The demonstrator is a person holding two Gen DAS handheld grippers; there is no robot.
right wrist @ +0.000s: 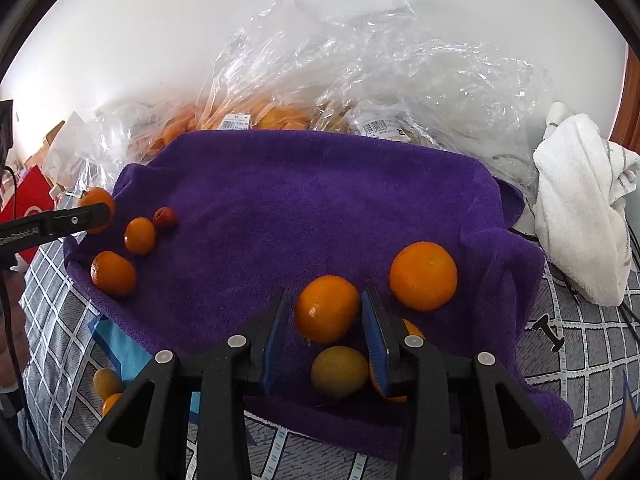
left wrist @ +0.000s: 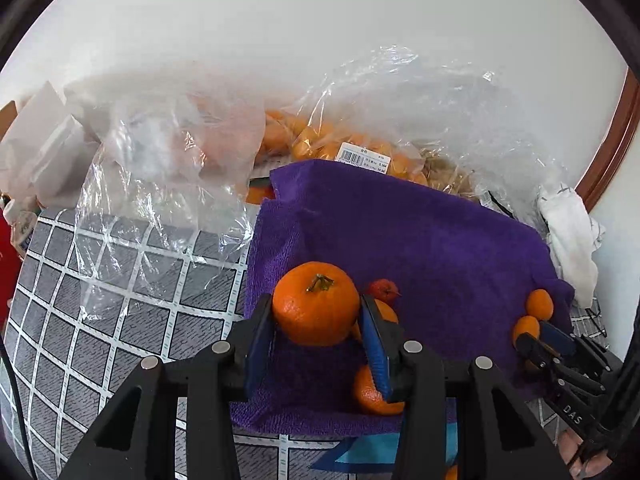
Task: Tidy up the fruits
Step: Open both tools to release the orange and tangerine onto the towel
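My left gripper [left wrist: 316, 312] is shut on an orange with a green stem [left wrist: 316, 304], held over the purple towel [left wrist: 420, 232]. It also shows in the right wrist view at the far left [right wrist: 96, 210]. Below it lie another orange [left wrist: 374, 394] and a small red fruit [left wrist: 384, 289]. My right gripper [right wrist: 326, 312] is shut on an orange [right wrist: 326, 308], over the towel's [right wrist: 320, 200] near right part. A yellowish orange [right wrist: 339, 372] and a larger orange [right wrist: 423, 276] lie close by. Two oranges [right wrist: 113, 273] [right wrist: 139, 235] and the red fruit [right wrist: 165, 218] lie at the towel's left.
Clear plastic bags of oranges [left wrist: 340, 140] [right wrist: 280, 112] lie behind the towel against the white wall. A white cloth [right wrist: 580, 208] is bunched at the right. The towel rests on a grey checked cover [left wrist: 120, 280]. Two small oranges [right wrist: 107, 390] lie off the towel at the front left.
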